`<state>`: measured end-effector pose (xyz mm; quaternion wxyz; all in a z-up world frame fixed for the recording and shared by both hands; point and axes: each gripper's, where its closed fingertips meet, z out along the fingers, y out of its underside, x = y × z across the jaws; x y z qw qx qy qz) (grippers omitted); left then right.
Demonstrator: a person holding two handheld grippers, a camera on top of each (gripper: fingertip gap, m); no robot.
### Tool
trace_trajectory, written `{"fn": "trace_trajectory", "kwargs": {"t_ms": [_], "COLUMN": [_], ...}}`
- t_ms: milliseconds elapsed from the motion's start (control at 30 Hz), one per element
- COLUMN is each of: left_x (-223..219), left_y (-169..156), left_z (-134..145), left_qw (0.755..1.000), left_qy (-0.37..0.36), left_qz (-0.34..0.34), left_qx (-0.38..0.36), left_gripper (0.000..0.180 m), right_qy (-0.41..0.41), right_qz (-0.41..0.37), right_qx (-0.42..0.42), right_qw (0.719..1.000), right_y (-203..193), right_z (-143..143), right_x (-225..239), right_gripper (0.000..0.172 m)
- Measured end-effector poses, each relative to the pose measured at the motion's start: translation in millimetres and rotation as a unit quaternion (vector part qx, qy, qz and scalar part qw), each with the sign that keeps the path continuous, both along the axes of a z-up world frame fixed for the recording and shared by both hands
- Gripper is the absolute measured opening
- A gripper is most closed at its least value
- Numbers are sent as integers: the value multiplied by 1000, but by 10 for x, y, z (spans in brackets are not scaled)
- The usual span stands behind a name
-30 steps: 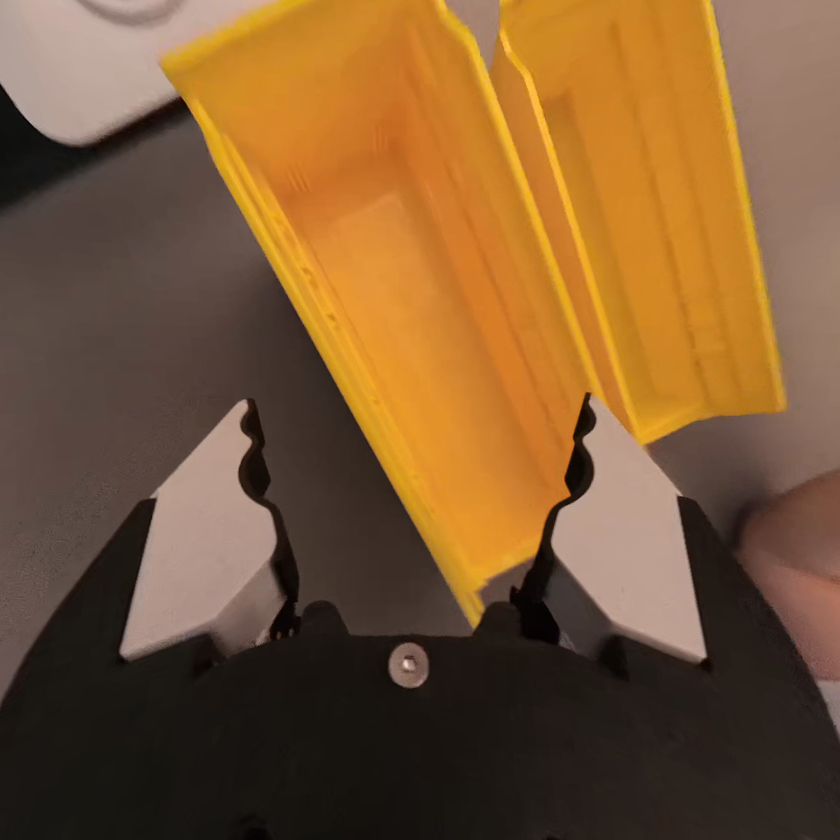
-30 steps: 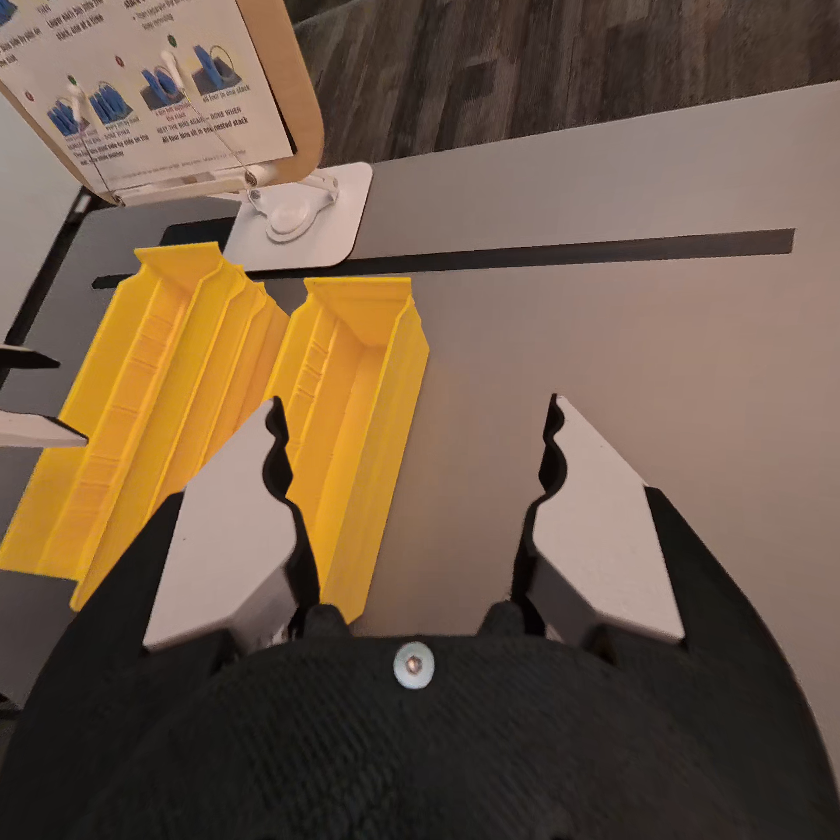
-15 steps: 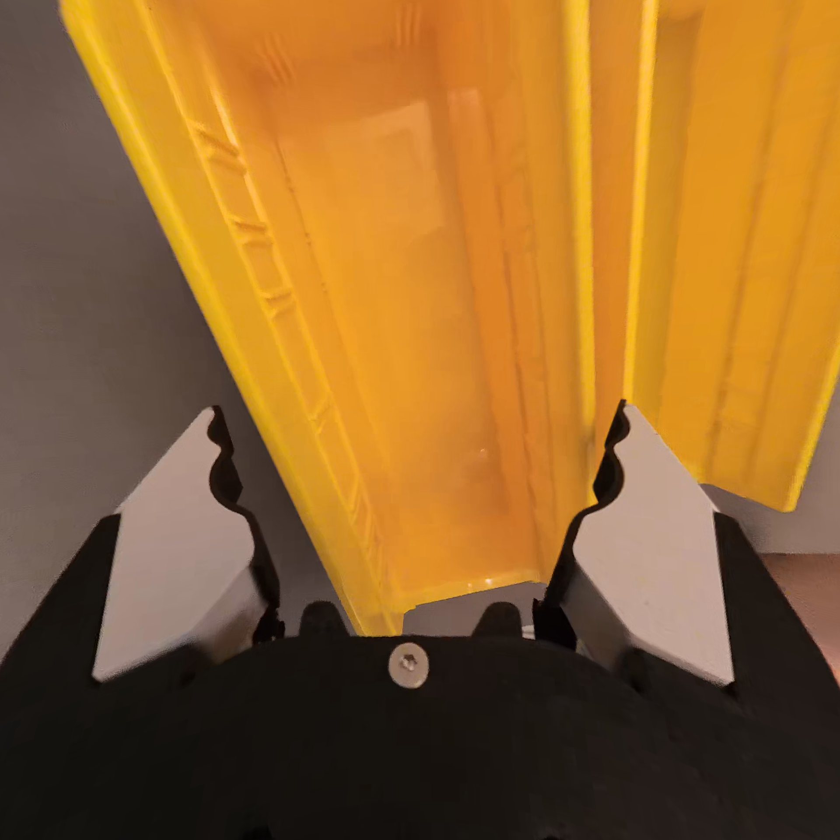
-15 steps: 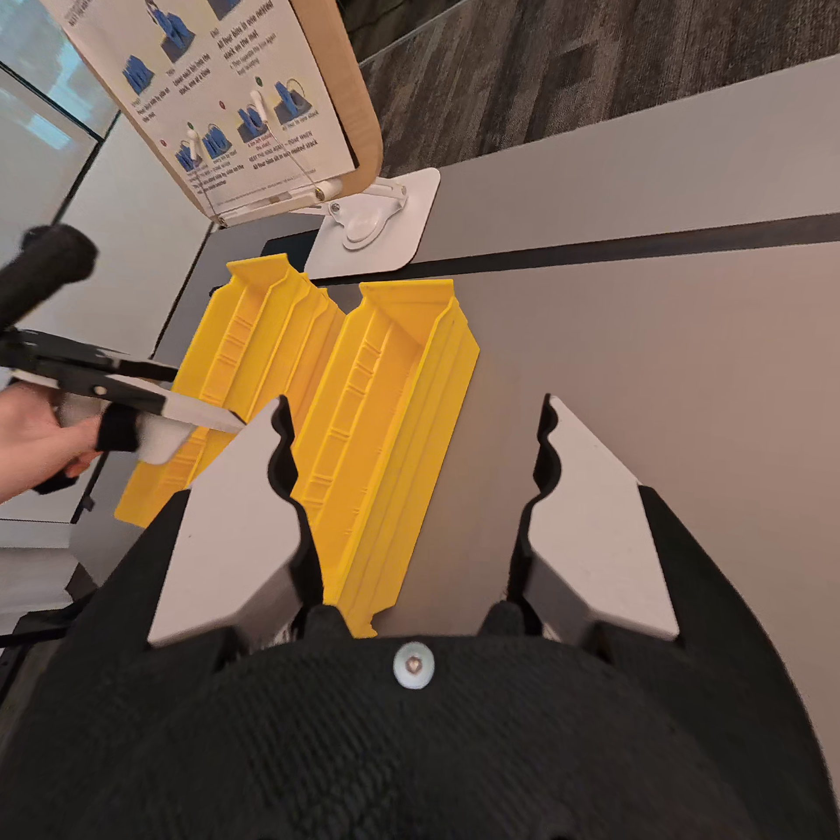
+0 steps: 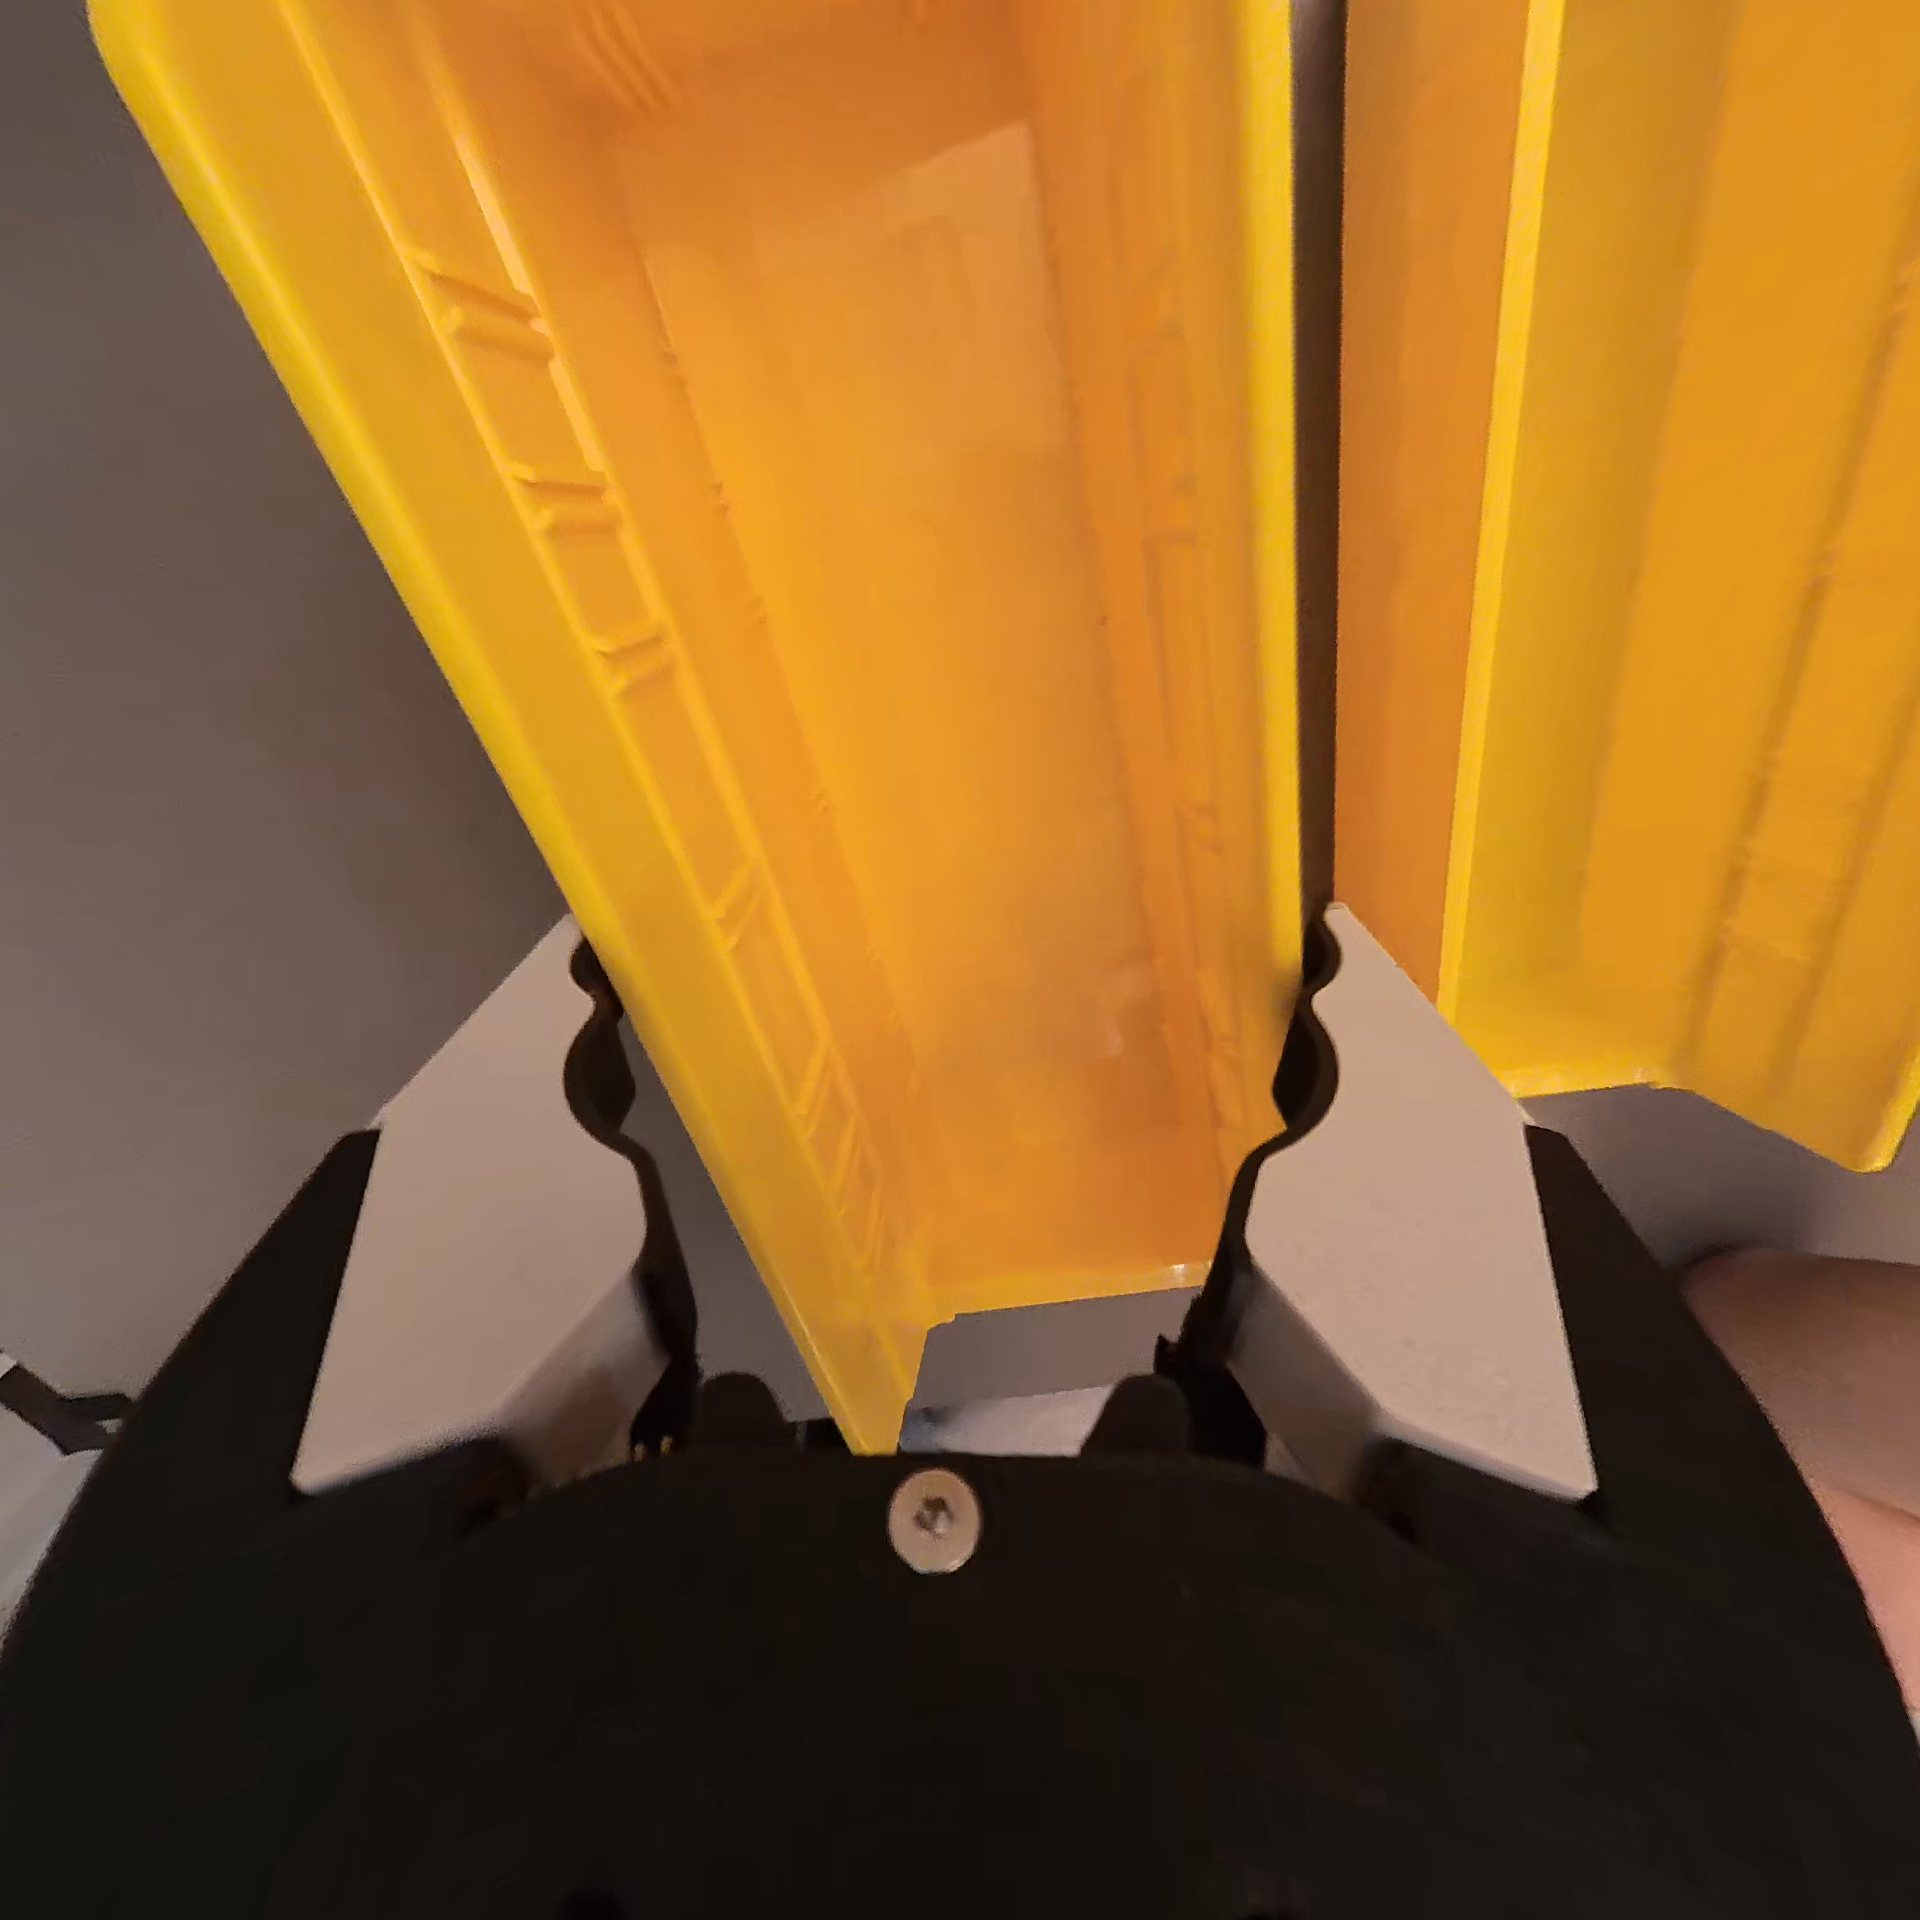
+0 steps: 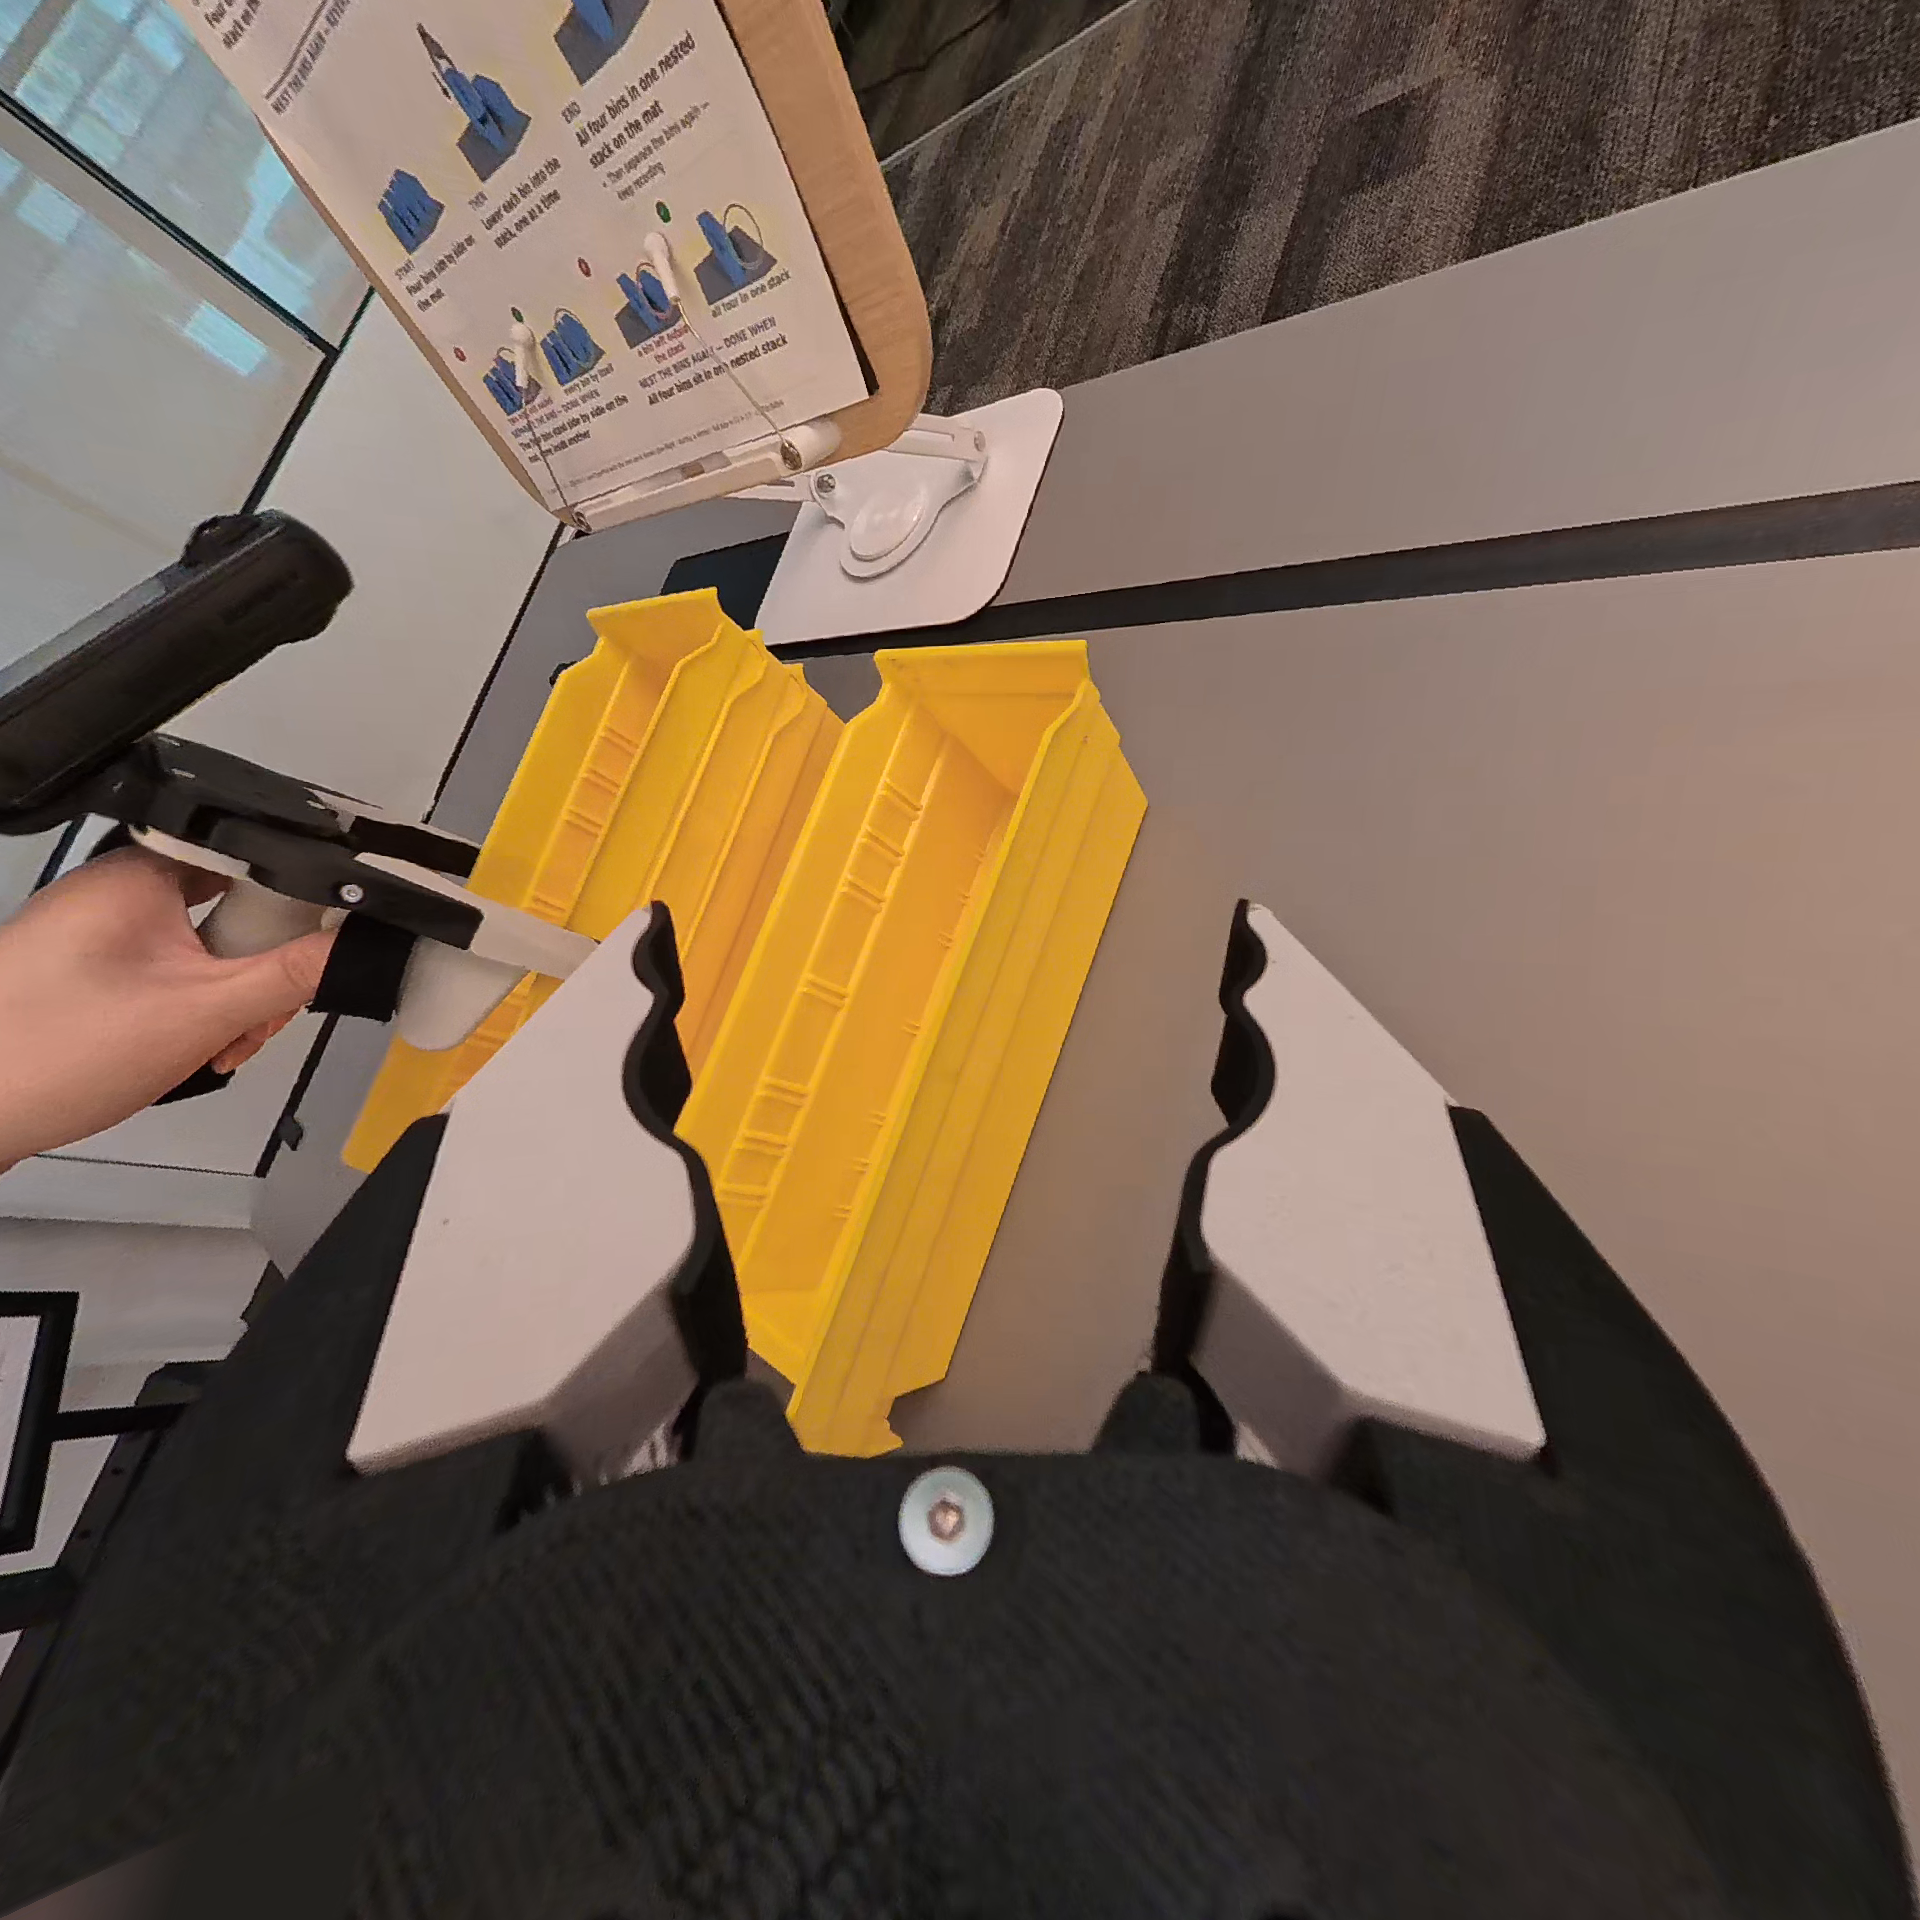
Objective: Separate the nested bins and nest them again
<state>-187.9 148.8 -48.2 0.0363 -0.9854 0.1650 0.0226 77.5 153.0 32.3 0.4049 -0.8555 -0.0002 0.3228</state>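
Left wrist view: left gripper (image 5: 951,1023) spread wide around the yellow stack (image 5: 883,623), both fingertips touching its sides.
Right gripper (image 6: 940,1013): wide, holding nothing, above the single bin (image 6: 914,1018).
Table (image 6: 1507,779): grey.

We see our left gripper (image 5: 951,987) spread wide around the near end of a yellow bin (image 5: 883,644) on the grey table (image 5: 187,623). Both fingertips (image 5: 1351,997) sit right at the bin's outer walls; whether they press, we cannot tell. A second yellow bin (image 5: 1662,582) lies just beside it on the right, a narrow gap between them. Part of a hand (image 5: 1829,1392) shows at the right edge.
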Motion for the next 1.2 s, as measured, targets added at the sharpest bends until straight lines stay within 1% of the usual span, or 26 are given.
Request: {"fn": "trace_trajectory", "kwargs": {"t_ms": [400, 700, 933, 1200], "left_x": [-22, -79, -172, -184], "left_y": [-3, 4, 48, 54], "left_z": [27, 49, 143, 187], "left_qw": [1000, 1000, 998, 998], "left_qy": [10, 18, 55, 55], "left_qz": [1, 13, 7, 10], "left_qx": [-6, -9, 1, 6], "left_gripper": [119, 118, 113, 111], "right_qy": [8, 9, 12, 15], "right_qz": [6, 11, 12, 11], "right_qx": [-2, -6, -5, -8], "right_qw": [1000, 1000, 1000, 1000], "right_y": [-6, -1, -6, -4], "right_z": [2, -14, -10, -22], "right_x": [-22, -47, -42, -31], "right_gripper": [103, 103, 103, 103]}}
